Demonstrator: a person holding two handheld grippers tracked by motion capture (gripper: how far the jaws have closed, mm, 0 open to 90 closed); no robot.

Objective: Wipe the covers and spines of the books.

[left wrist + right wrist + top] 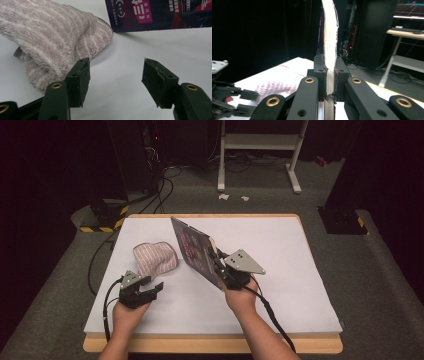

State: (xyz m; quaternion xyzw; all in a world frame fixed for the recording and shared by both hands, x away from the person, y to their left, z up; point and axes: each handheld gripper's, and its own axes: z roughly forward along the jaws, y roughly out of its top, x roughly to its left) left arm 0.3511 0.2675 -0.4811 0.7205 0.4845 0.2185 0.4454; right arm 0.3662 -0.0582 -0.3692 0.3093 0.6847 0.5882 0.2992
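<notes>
two hands enter from the near edge of the table (300, 285), each carrying a gripper. landmark for all positions: the striped towel (155, 258), lying bunched on the white table surface left of centre.

right hand (242, 298): forearm angled up from the near edge, wrist raised off the table, well to the right of the towel. right gripper (218, 257) points away from the person and slightly toward the towel, grey plate on top. its jaws are clamped tight on the lower edge of a book (196, 249); in the right gripper view the white page block (330, 37) rises straight up from between the two pads (320, 75).

book: held off the table, standing on edge, just right of the towel and apart from it. its long axis runs from the gripper toward the far edge of the table, the far corner highest. the dark cover with magenta print faces left, toward the towel; the pages edge faces the right gripper.

left hand (127, 312): low, near the front edge, just on the near side of the towel. left gripper (150, 290) points toward the far right, roughly level with the table. its jaws stand partly apart with nothing between them; in the left gripper view the left pad (80, 80) sits close against the towel's nearest fold, contact cannot be told, and the right pad (156, 80) is over bare table.
</notes>
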